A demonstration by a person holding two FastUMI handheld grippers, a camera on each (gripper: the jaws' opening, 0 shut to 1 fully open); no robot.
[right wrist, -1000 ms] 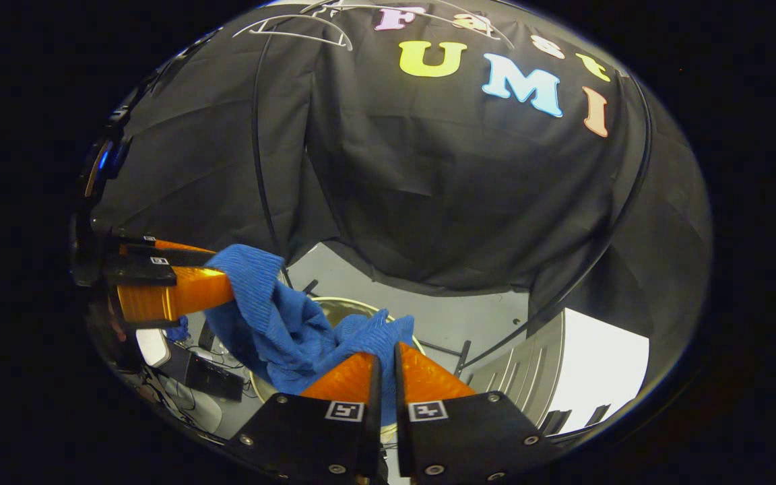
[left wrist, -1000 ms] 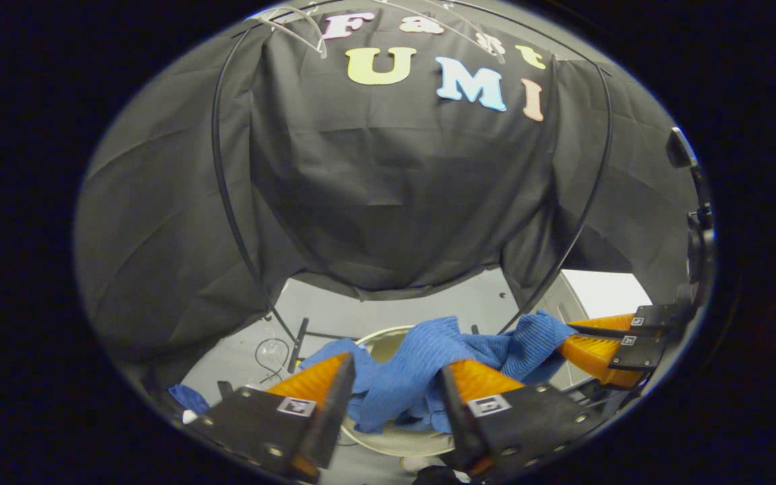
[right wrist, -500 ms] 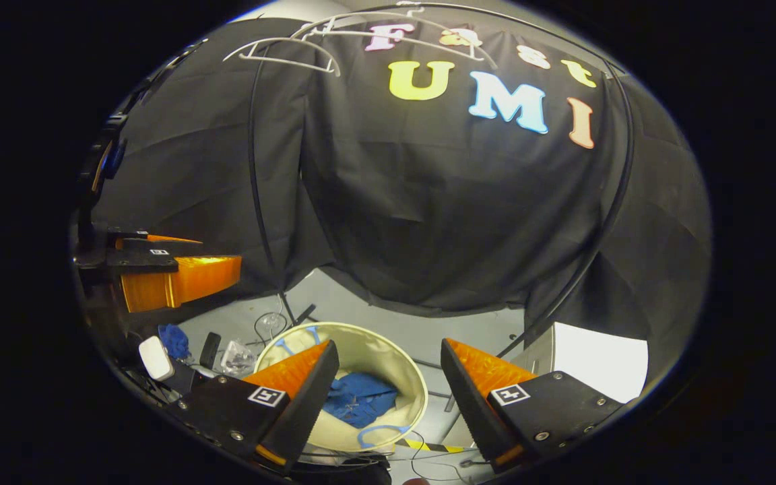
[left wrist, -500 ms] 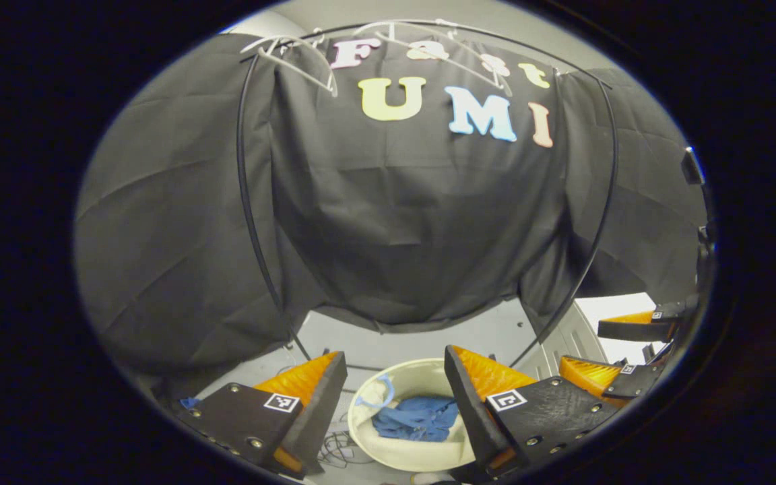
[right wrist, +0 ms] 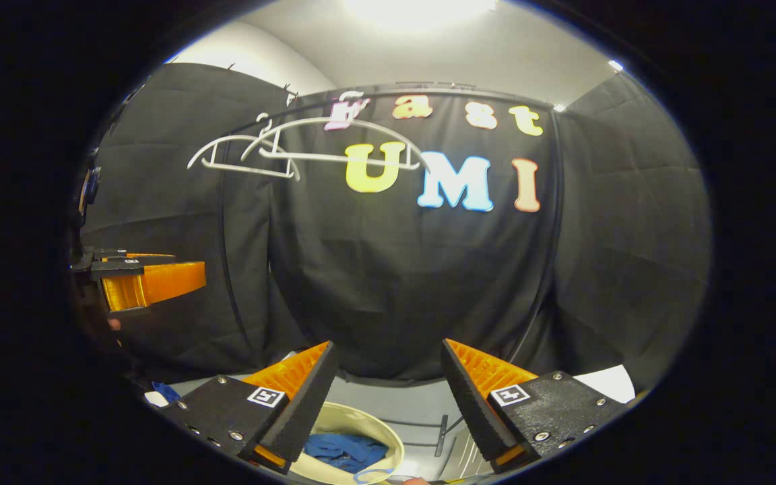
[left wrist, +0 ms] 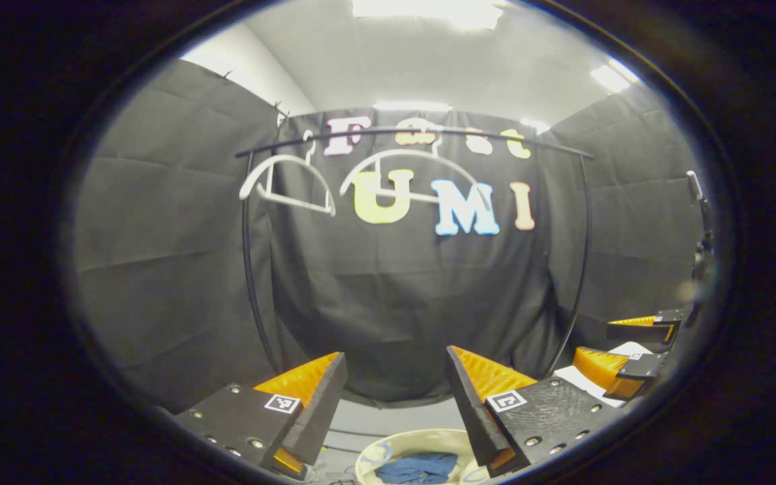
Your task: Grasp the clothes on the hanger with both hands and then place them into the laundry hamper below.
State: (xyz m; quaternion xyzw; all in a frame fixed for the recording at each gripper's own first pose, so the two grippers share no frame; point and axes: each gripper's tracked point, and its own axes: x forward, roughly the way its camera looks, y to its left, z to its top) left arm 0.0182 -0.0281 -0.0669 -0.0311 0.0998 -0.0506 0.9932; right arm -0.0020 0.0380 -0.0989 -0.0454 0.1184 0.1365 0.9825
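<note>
Clothes: one blue garment, lying crumpled inside the laundry hamper at 6 o'clock in the left gripper view. It sits below and between the two fingers of the left gripper, touching neither. The left gripper is released, fingers spread wide with nothing between them.

Right gripper view: same blue clothes inside the cream hamper, at about 6 o'clock, low beside the inner edge of the finger on the picture's left. The right gripper is likewise spread wide, gripping nothing, and stands above the hamper, apart from the cloth.

Each tool also shows in the other's view. The right gripper appears at 4 o'clock in the left gripper view, fingers parted. The left gripper appears at 9 o'clock in the right gripper view; from that angle I cannot tell its gap.

Two white hangers hang bare from the black rail at 11 to 12 o'clock, well above the hamper. In the right gripper view the hangers overlap at 11 o'clock.
</note>
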